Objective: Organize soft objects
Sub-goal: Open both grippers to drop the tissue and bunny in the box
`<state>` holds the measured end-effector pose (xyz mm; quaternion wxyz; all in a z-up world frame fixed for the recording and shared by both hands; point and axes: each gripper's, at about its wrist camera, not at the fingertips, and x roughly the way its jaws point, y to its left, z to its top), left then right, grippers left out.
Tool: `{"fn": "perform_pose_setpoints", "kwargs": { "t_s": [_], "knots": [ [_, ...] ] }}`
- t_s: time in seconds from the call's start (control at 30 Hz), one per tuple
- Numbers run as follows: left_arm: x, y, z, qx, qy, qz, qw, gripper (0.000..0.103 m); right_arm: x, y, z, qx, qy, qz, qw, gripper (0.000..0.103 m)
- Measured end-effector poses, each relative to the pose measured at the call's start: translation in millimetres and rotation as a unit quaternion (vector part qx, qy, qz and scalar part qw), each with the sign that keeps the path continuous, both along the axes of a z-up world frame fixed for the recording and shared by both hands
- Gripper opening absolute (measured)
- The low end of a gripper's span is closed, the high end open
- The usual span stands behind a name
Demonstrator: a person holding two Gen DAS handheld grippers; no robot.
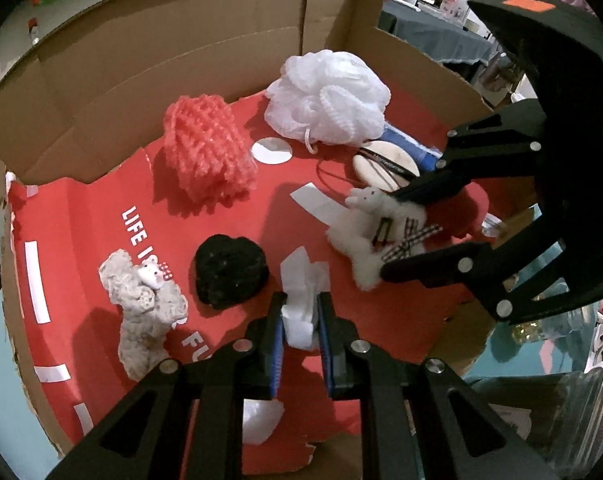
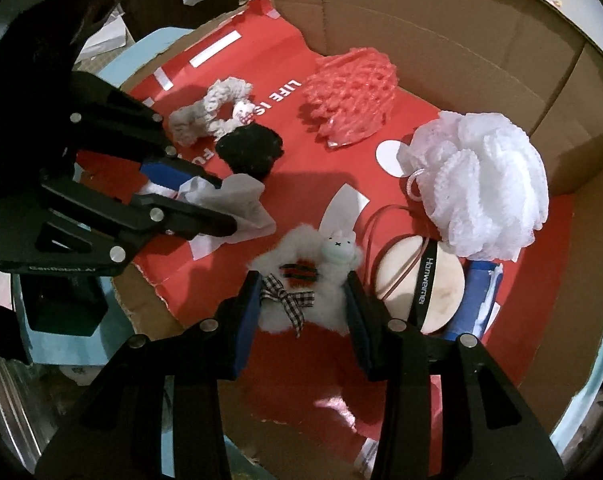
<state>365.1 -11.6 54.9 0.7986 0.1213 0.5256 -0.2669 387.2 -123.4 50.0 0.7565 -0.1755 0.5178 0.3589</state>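
Along the near edge of the red sheet (image 1: 101, 216) that lines the cardboard box (image 1: 141, 60), both tools are down among the soft things. The left gripper (image 1: 301, 320) is pinched nearly closed on a crumpled white tissue (image 1: 301, 292), a thin thing that needs a narrow grip; it sits just beside the black pom-pom (image 1: 229, 276), with the grey plush scrunchie (image 1: 145, 296) further toward the sheet's left edge. The right gripper (image 2: 303, 300) stands at a middling width, its blue pads on either side of the white fluffy scrunchie (image 2: 301, 280) with its checked bow and small bunny face; the pads look to be pressing the fluff, so I judge it gripped, the width set by the bulk of the pile. Behind it, toward the far wall of the box, lie the coral mesh sponge (image 1: 209, 148) and the white bath pouf (image 1: 325, 92), apart from each other. A round powder puff (image 2: 421, 288) with a black band rests on a blue item just beside the scrunchie. Each tool seems to be taking one small piece so the two can be sorted separately; the bulkier pieces wait untouched
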Motion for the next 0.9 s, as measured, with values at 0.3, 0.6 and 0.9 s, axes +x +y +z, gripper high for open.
{"fn": "perform_pose_setpoints", "kwargs": {
  "t_s": [0.3, 0.6, 0.9],
  "knots": [
    [2.7, 1.6, -0.9, 0.001, -0.007, 0.004, 1.0000, 0.027, 5.8, 7.7, -1.8, -0.011, 0.000, 0.001, 1.000, 0.041],
    [-7.3, 16.4, 20.1, -0.020, -0.033, 0.023, 0.9990, 0.056, 2.4, 16.3, 0.8, -0.024, -0.011, -0.004, 1.000, 0.053],
    [-41.5, 37.0, 60.0, -0.052, -0.075, 0.083, 0.9924, 0.088, -7.4, -5.1, 38.4, -0.001, -0.038, -0.066, 0.997, 0.075]
  ]
}}
